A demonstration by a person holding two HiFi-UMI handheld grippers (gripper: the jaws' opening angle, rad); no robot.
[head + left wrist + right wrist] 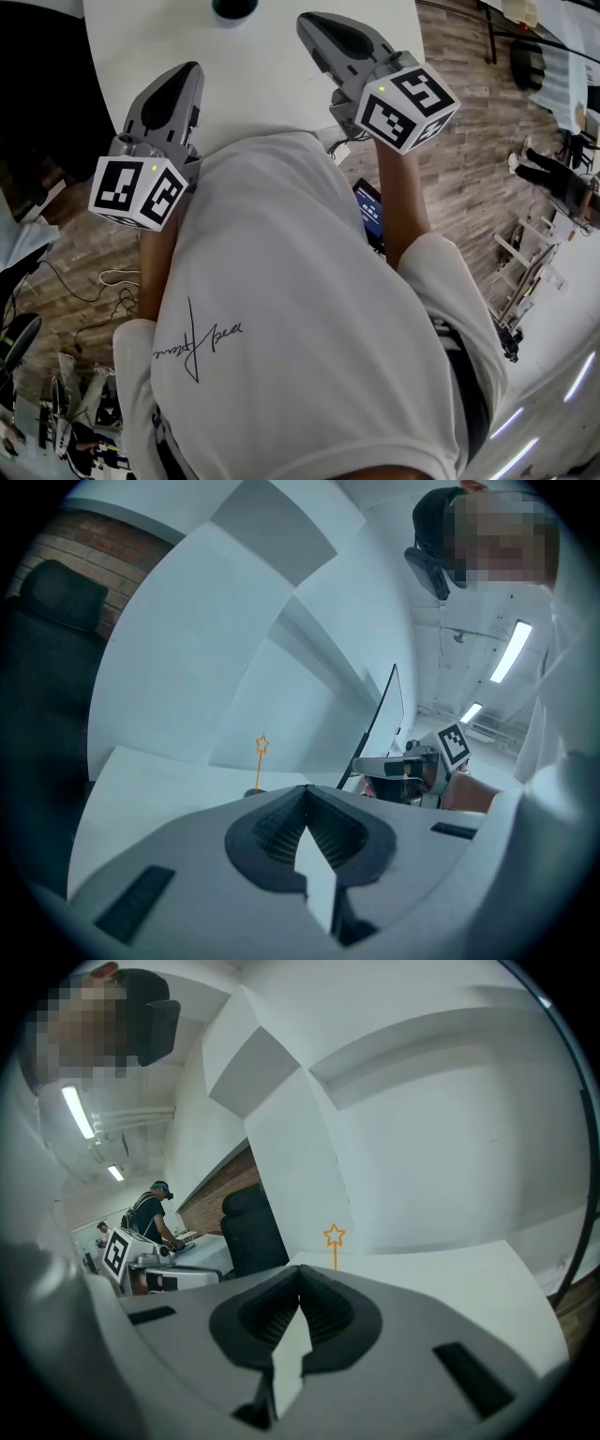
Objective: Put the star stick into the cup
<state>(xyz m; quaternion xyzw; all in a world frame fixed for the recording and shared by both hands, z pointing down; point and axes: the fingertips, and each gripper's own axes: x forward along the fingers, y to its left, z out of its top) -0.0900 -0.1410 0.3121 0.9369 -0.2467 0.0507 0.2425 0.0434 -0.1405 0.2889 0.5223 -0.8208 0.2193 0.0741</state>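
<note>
An orange star stick (pixel 262 746) stands upright in a dark cup (pixel 255 790) far back on the white table (pixel 150 789). In the right gripper view the star stick (pixel 334 1237) rises just behind my jaws, which hide the cup. The head view shows the cup (pixel 234 7) at the table's far edge, with the stick too thin to make out. My left gripper (pixel 187 70) (pixel 306 787) and right gripper (pixel 309 21) (pixel 299 1269) hover over the near part of the table (pixel 253 84). Both are shut with nothing in them and well short of the cup.
A black chair (pixel 251 1232) (pixel 47 611) stands at the table's left side. A dark phone-like screen (pixel 370 211) shows by the person's hip, cables (pixel 103 281) lie on the wooden floor, and other people (pixel 155 1208) (pixel 553 173) work in the background.
</note>
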